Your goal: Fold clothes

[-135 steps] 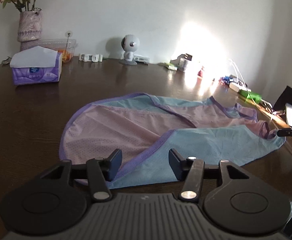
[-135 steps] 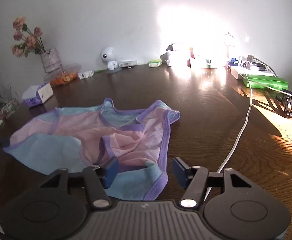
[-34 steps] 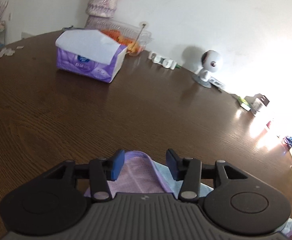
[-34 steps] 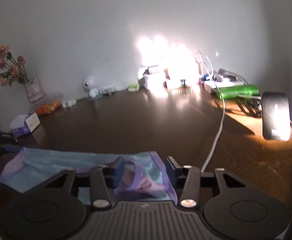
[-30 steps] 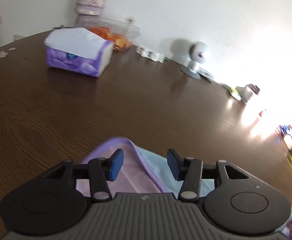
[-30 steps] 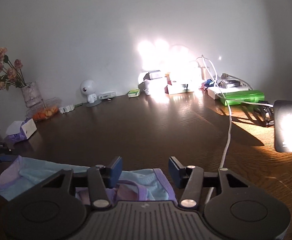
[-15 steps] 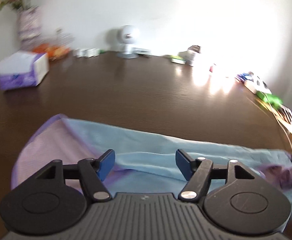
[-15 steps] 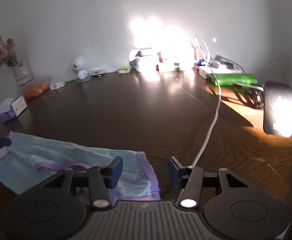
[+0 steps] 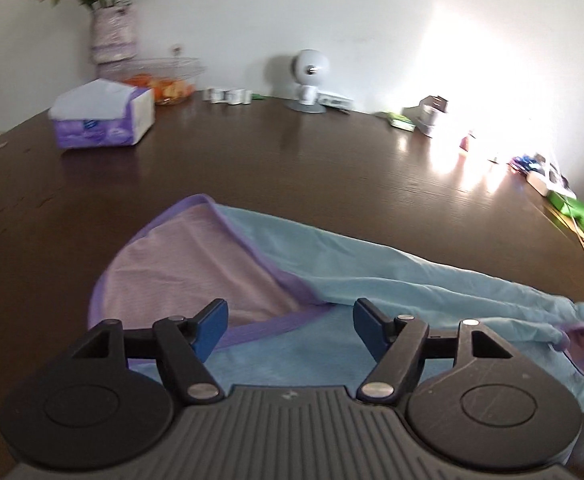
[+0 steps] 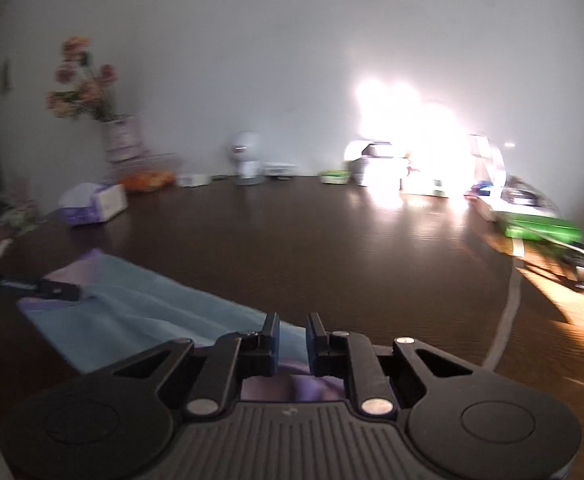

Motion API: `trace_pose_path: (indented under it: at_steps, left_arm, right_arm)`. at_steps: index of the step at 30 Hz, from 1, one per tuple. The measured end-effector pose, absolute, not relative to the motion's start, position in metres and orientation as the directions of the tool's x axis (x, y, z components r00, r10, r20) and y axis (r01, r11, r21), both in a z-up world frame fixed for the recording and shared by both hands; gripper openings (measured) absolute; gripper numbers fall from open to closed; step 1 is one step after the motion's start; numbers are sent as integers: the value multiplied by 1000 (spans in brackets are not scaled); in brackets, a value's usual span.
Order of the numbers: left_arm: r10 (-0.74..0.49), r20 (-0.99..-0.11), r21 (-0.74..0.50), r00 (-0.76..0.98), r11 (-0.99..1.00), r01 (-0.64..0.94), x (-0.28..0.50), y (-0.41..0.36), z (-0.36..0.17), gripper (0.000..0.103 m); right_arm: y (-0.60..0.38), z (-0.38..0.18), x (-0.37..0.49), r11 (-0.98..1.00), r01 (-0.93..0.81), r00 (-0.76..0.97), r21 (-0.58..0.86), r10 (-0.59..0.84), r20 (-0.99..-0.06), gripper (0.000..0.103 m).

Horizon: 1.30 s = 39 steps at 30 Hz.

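A light blue and pink garment with purple trim [image 9: 332,264] lies folded lengthwise on the dark wooden table [image 9: 251,160]. My left gripper [image 9: 289,322] is open just above its near edge, holding nothing. In the right wrist view the garment [image 10: 143,312] stretches to the left. My right gripper [image 10: 292,338] has its jaws nearly closed over the garment's end; whether cloth is pinched between them is hidden. The left gripper's finger [image 10: 43,286] shows at the garment's far left end.
A purple tissue pack [image 9: 101,120], a vase of flowers [image 9: 111,36], a fruit container [image 9: 163,84] and a small white robot figure [image 9: 308,80] stand along the back. A white cable [image 10: 508,312], a green box [image 10: 540,226] and clutter lie at the right.
The garment was folded over lengthwise. My left gripper opened wider and pulled back. My right gripper's jaws closed from open to nearly shut over the garment's end.
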State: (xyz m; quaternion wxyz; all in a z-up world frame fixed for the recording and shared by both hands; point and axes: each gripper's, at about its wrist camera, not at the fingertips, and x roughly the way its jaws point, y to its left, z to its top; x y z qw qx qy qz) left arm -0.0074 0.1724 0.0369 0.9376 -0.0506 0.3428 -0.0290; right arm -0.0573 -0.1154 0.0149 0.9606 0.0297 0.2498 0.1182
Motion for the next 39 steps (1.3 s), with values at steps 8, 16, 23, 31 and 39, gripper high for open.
trace_pose_path:
  at_steps: [8, 16, 23, 31, 39]
  left_arm:
    - [197, -653, -2, 731, 965, -262, -27, 210, 32, 71]
    - [258, -618, -181, 743, 873, -453, -58, 235, 28, 71]
    - [374, -568, -131, 734, 838, -529, -57, 216, 19, 56]
    - [357, -575, -74, 736, 873, -482, -52, 211, 19, 17]
    - [256, -627, -164, 735, 880, -447, -25, 237, 23, 0]
  right_arm:
    - [-72, -5, -43, 937, -347, 732, 45, 300, -612, 5]
    - [-55, 61, 37, 865, -501, 697, -9, 397, -598, 40]
    - [80, 49, 176, 653, -758, 447, 8, 528, -723, 36]
    - [160, 15, 204, 535, -845, 328, -18, 490, -807, 21]
    - [162, 14, 195, 617, -780, 432, -101, 415, -801, 1]
